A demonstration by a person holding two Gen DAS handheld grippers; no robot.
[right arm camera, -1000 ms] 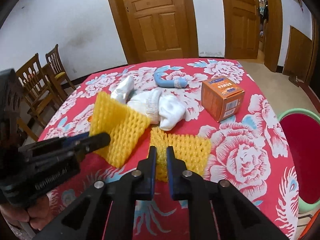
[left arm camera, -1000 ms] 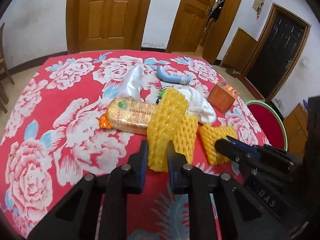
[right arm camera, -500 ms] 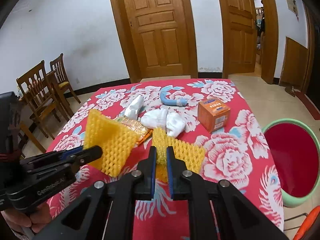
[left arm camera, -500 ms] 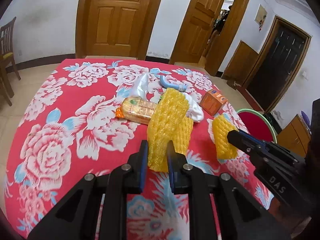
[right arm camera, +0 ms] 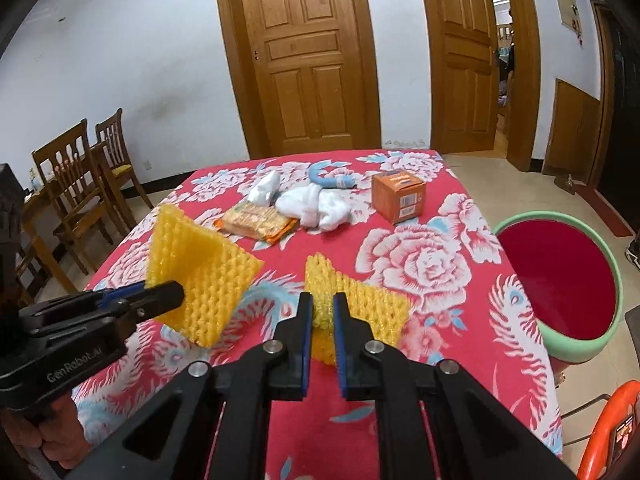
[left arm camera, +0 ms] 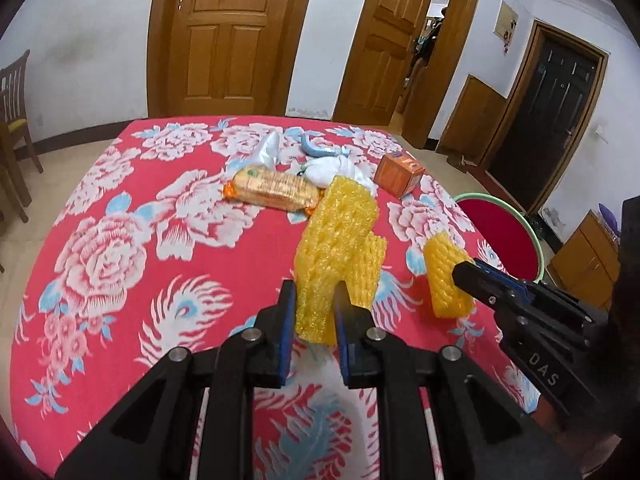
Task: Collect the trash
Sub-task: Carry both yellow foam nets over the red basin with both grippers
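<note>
Both grippers lifted off the bench near its front edge, left gripper [left arm camera: 314, 312] fingers clamped on one yellow foam net [left arm camera: 336, 248], right gripper [right arm camera: 320, 320] on another [right arm camera: 352, 300], apparently for binning in the red basin [right arm camera: 560, 280].

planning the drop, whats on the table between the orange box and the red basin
Nothing: in the right wrist view only bare floral tablecloth lies between the orange box and the red basin, which sits off the table's edge.
</note>
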